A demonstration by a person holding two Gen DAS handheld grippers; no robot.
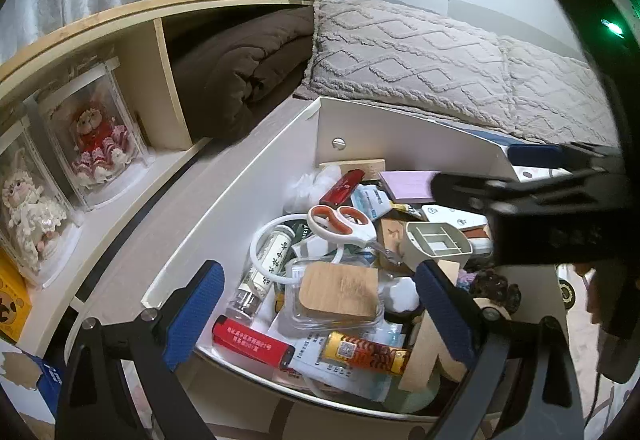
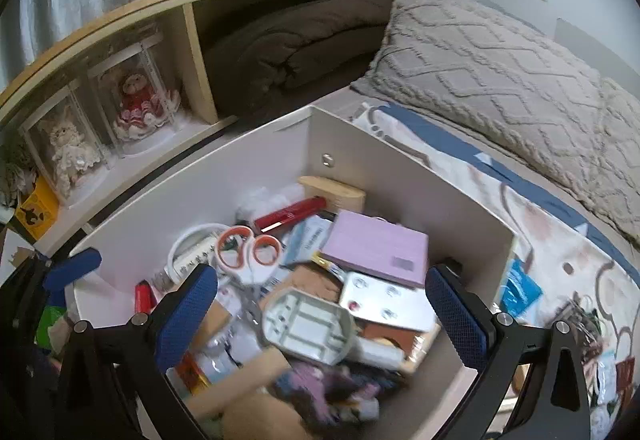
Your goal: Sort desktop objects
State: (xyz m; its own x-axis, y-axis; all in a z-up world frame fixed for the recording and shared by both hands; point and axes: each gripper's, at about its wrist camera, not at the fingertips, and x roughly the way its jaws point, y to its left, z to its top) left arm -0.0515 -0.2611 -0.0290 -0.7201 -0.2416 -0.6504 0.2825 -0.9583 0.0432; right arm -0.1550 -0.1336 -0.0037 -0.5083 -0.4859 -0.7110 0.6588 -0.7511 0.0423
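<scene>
A white drawer-like box (image 1: 248,176) (image 2: 224,176) holds a jumble of desktop objects. I see orange-handled scissors (image 1: 340,226) (image 2: 248,252), a pink notebook (image 2: 376,246) (image 1: 404,186), a grey divided organizer (image 1: 436,240) (image 2: 308,324), a red lighter (image 1: 252,344) and a wood-lidded clear box (image 1: 340,292). My left gripper (image 1: 316,320) is open above the box's near part, empty. My right gripper (image 2: 320,324) is open and empty over the organizer; it also shows in the left wrist view (image 1: 532,184) at the right.
A wooden shelf (image 1: 120,24) at the left holds two dolls in clear cases (image 1: 96,136) and a folded brown blanket (image 1: 240,72). A grey textured pillow (image 1: 420,52) lies behind the box. A patterned sheet (image 2: 560,240) with small items lies to the right.
</scene>
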